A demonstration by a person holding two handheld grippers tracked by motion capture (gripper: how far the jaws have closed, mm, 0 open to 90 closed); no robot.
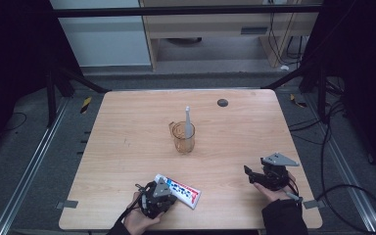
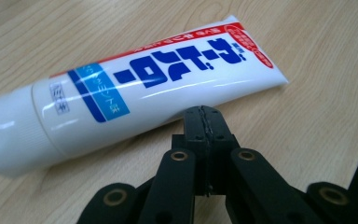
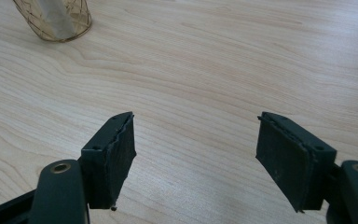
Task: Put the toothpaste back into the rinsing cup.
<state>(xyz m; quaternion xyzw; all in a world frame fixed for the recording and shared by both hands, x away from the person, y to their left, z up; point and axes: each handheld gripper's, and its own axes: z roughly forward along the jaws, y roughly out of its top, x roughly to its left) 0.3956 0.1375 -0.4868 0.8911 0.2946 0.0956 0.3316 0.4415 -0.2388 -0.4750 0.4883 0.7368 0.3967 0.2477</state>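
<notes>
From the high view I see the wooden table point(image 1: 127, 122) with an amber plastic cup point(image 1: 183, 138) near its middle, a white toothbrush point(image 1: 188, 122) standing upright in it. A small dark round disc point(image 1: 223, 102) sits on the far part of the tabletop. The toothpaste tube point(image 1: 181, 190) lies flat near my edge of the table, and my left gripper point(image 1: 155, 196) sits right at its cap end, the hand point(image 1: 139, 220) wrapped around it. My right gripper point(image 1: 254, 177) is well apart on the other side, low over bare wood, with its grey three-cornered plate point(image 1: 279, 159) on top.

In the left gripper view my left gripper point(image 2: 204, 116) has its jaws pressed fully together, with nothing between them. Their tips sit just beside the long side of the toothpaste tube point(image 2: 168, 88), which lies on the wood, white cap toward the left. I cannot tell whether the tips touch it.

In the right gripper view my right gripper point(image 3: 196, 140) has its jaws spread wide and empty, bare table between them. The base of the amber cup point(image 3: 56, 18) shows at the upper left, well away.
</notes>
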